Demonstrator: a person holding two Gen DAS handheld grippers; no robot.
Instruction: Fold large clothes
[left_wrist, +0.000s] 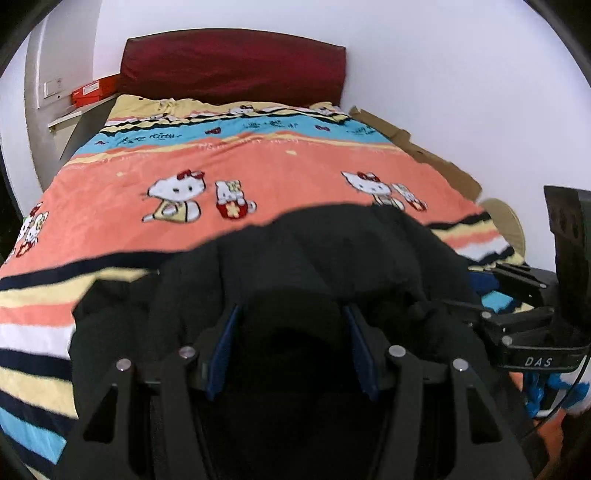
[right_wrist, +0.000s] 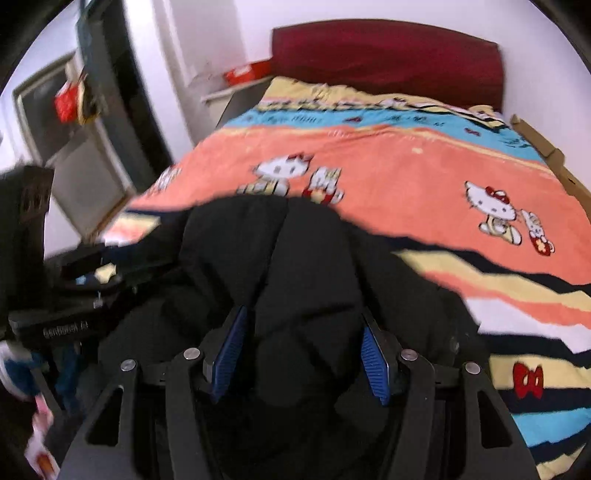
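Observation:
A bulky black padded jacket (left_wrist: 332, 251) is bunched at the near end of the bed and lifted toward both cameras. My left gripper (left_wrist: 291, 314) is shut on a thick fold of it, and the dark cloth fills the gap between the blue pads (left_wrist: 221, 347). In the right wrist view the same jacket (right_wrist: 306, 240) bulges between the blue pads (right_wrist: 375, 358) of my right gripper (right_wrist: 303, 314), which is shut on another fold. The two grippers are side by side: the right one's body (left_wrist: 524, 328) shows at the left view's right edge, the left one's body (right_wrist: 66, 295) at the right view's left edge.
The bed carries an orange, blue and yellow striped cartoon-cat blanket (left_wrist: 258, 162), with a dark red headboard (left_wrist: 232, 62) at the far end. Flattened cardboard (left_wrist: 424, 151) lies along the wall side. A red box (left_wrist: 94, 90) sits on a shelf at far left.

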